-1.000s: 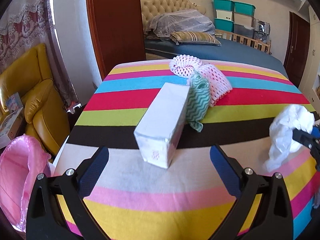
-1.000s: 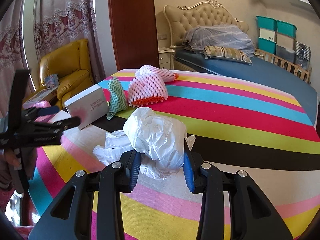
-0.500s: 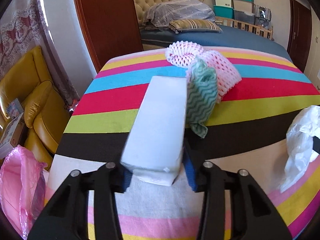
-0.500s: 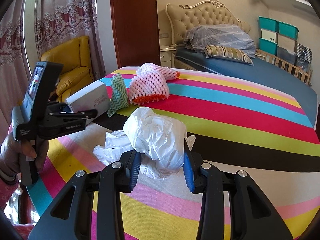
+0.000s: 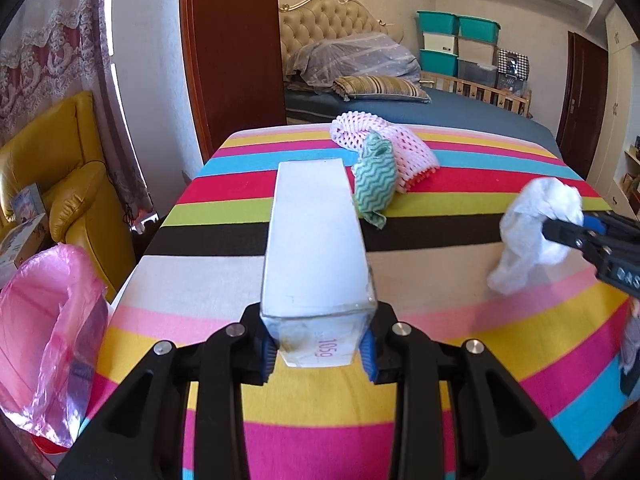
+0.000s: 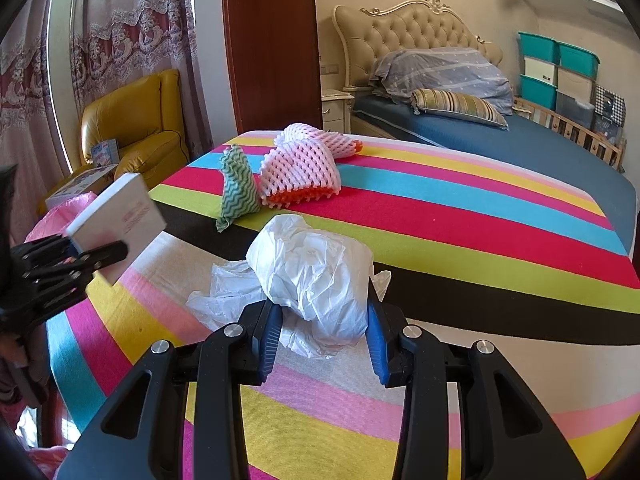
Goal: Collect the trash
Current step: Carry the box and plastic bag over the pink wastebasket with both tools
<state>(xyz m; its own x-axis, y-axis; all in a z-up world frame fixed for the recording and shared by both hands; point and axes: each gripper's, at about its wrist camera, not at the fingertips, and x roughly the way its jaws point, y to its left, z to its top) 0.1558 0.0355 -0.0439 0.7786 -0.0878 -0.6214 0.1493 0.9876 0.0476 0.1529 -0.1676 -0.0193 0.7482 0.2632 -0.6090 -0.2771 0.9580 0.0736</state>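
Stripy cloth [image 5: 460, 344] covers the table, w/ a bed behind and a pink bag [image 5: 48, 352] at its left edge. Left gripper [image 5: 318, 350] has just closed its jaws on a white box [image 5: 316, 248], lifted off the cloth. Right gripper [image 6: 324, 338] pinches white paper [image 6: 316, 272]; a green rag [image 6: 238, 192] & foam net [image 6: 300, 168] lie farther back.

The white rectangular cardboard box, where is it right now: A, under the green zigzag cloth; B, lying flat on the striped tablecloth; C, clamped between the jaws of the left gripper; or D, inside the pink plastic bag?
C: the left gripper has just closed its jaws on the near end of the white rectangular cardboard box, and the right wrist view shows the box lifted off the striped tablecloth.
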